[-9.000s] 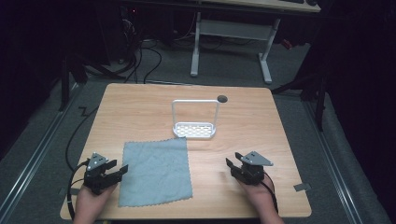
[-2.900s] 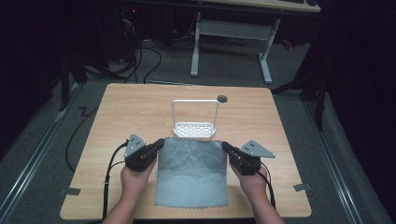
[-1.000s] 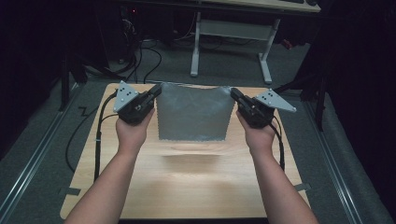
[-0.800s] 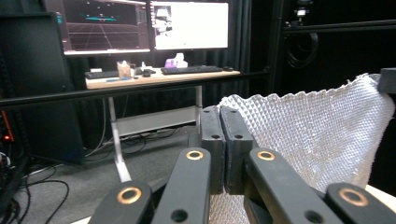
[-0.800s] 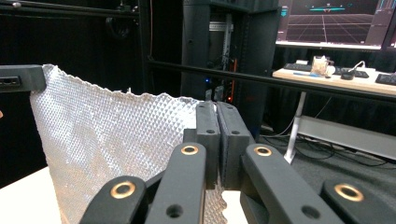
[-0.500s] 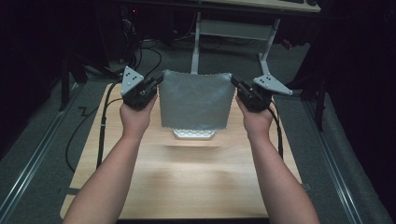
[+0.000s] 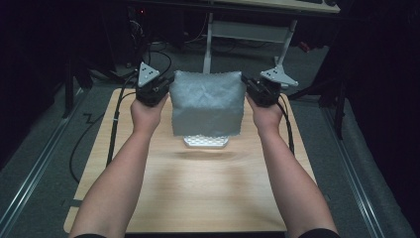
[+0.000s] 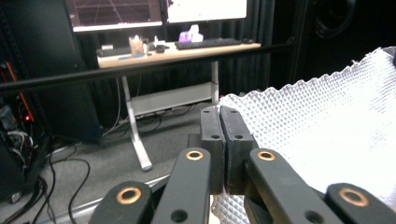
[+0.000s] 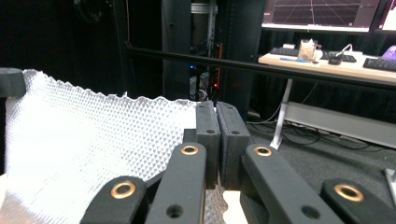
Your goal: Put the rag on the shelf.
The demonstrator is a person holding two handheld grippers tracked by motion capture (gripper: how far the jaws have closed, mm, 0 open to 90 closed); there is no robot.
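Bare counter (image 7: 198, 193) nearest. Farther off, L gripper (image 7: 157, 89) & R gripper (image 7: 258, 90) held up over its far half, fingers (image 8: 223, 140) of each pinched on a top corner of the grey cloth (image 7: 208, 103). Cloth hangs stretched btwn them, above white rack (image 7: 206, 142).

the hanging cloth (image 7: 208, 101) hides most of the white rack (image 7: 206, 142) behind it.
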